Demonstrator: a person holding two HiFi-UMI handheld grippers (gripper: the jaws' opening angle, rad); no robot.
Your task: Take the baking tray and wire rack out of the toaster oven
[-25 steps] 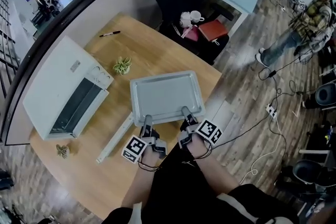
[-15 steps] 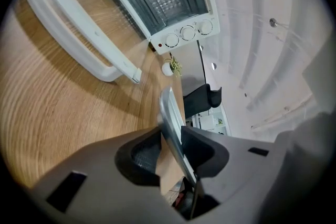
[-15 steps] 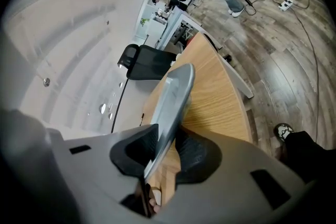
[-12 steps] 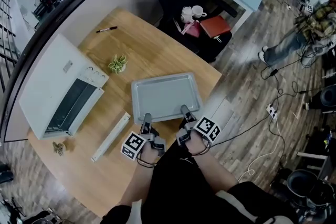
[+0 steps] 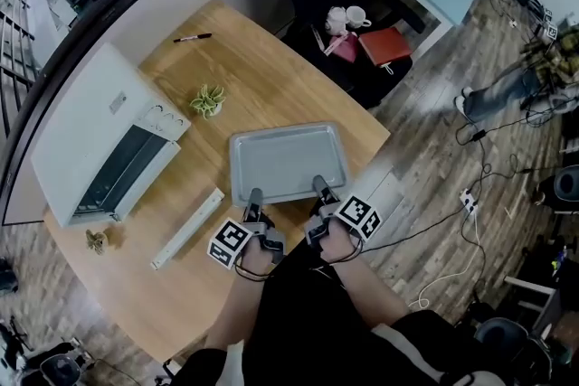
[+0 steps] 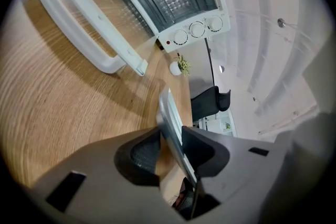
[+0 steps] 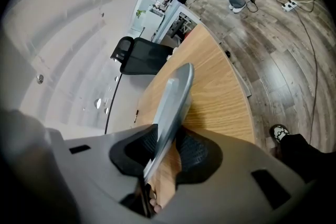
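At the table edge nearest the person, the baking tray lies flat, its rim loose between the narrow jaws of the left gripper and the right gripper (gaps show). Open wider, then draw straight back so nothing drags it.

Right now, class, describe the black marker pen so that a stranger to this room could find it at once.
Start at the light wooden table and find the white toaster oven on its left side. Past the oven's knobs and the small green potted plant, near the table's far edge, lies the black marker pen. It is the only thin, dark stick, alone on bare wood.
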